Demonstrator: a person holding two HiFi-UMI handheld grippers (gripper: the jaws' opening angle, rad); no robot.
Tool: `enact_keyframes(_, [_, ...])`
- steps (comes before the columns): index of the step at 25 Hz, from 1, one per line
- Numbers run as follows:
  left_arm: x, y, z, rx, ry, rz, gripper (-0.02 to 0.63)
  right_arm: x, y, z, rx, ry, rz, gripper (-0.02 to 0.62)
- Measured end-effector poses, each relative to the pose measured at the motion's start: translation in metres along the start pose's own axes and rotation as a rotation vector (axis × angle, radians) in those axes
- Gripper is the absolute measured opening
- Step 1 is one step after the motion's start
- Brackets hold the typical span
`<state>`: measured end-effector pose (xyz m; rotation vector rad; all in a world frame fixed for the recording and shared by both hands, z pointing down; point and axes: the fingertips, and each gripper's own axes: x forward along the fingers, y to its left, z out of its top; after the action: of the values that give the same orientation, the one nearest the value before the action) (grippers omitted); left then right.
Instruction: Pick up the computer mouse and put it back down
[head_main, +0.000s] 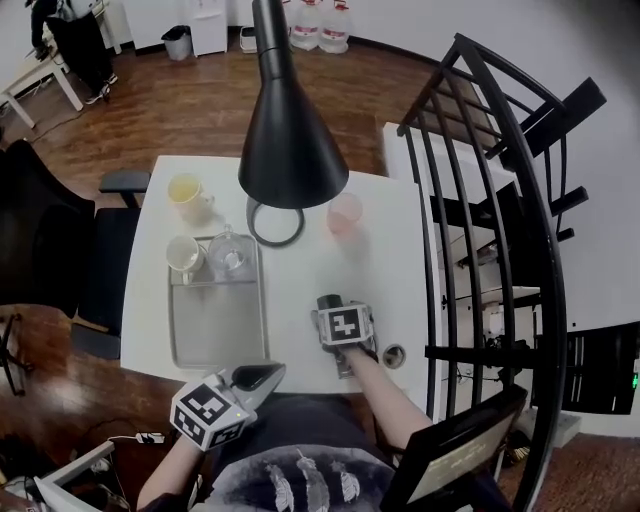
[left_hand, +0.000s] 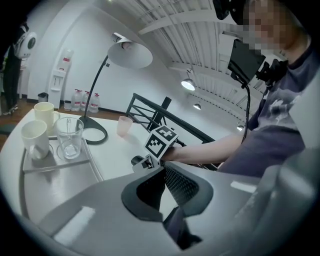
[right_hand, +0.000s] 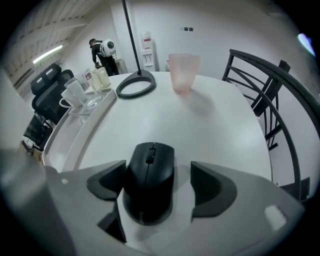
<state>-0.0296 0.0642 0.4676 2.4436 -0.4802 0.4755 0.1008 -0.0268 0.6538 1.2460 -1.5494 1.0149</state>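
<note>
A white rectangular surface (head_main: 300, 290) fills the middle of the head view. A black metal railing with curved bars (head_main: 500, 200) stands along its right side and a black office chair (head_main: 50, 240) at its left. A black desk lamp with a cone-shaped shade (head_main: 290, 140) rises over the far half of the surface, its open ring base (head_main: 275, 222) lying flat just beyond a grey rectangular tray (head_main: 215, 330) on the left half. The right hand-held gripper (right_hand: 159, 177) points steeply down at the near right part of the surface. Its jaws are spread wide, one on each side of the task's thing. The left hand-held gripper (left_hand: 161, 175) hangs off the near edge, close to the person's body and well clear of everything on the surface. Its dark pads look drawn together with nothing between them, though the angle makes a thin gap hard to rule out. A pale yellow mug (head_main: 187, 195) stands on the surface just past the tray's far left corner. A white mug (head_main: 184, 256) and a clear glass mug (head_main: 230, 252) stand side by side at the tray's far end. A translucent pink plastic cup (head_main: 344, 213) stands upright to the right of the lamp base. The black computer mouse (right_hand: 150, 182) lies flat on the surface between the right gripper's jaws. It sits close against the left pad, with a clear strip of white between it and the right pad.
</note>
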Motion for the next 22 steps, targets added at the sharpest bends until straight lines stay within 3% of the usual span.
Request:
enact_keyframes(3, [0.002, -0.002, 0.000, 0.008, 0.001, -0.009, 0.015, -0.002, -0.001, 0.003, 0.001, -0.022, -0.001, 0.381])
enact_keyframes(5, [0.003, -0.004, 0.002, 0.015, -0.002, -0.016, 0.015, -0.004, -0.001, 0.008, 0.003, -0.055, 0.016, 0.295])
enact_keyframes(10, [0.004, -0.009, 0.004, 0.012, -0.003, -0.017, 0.015, -0.009, -0.006, 0.001, -0.012, -0.039, 0.026, 0.291])
enact_keyframes(14, [0.000, -0.008, 0.005, 0.015, -0.003, -0.007, 0.015, -0.041, -0.008, 0.023, -0.079, -0.154, 0.028, 0.291])
enact_keyframes(22, [-0.001, -0.009, 0.004, 0.033, -0.003, -0.005, 0.015, -0.155, 0.013, 0.067, -0.132, -0.371, 0.224, 0.291])
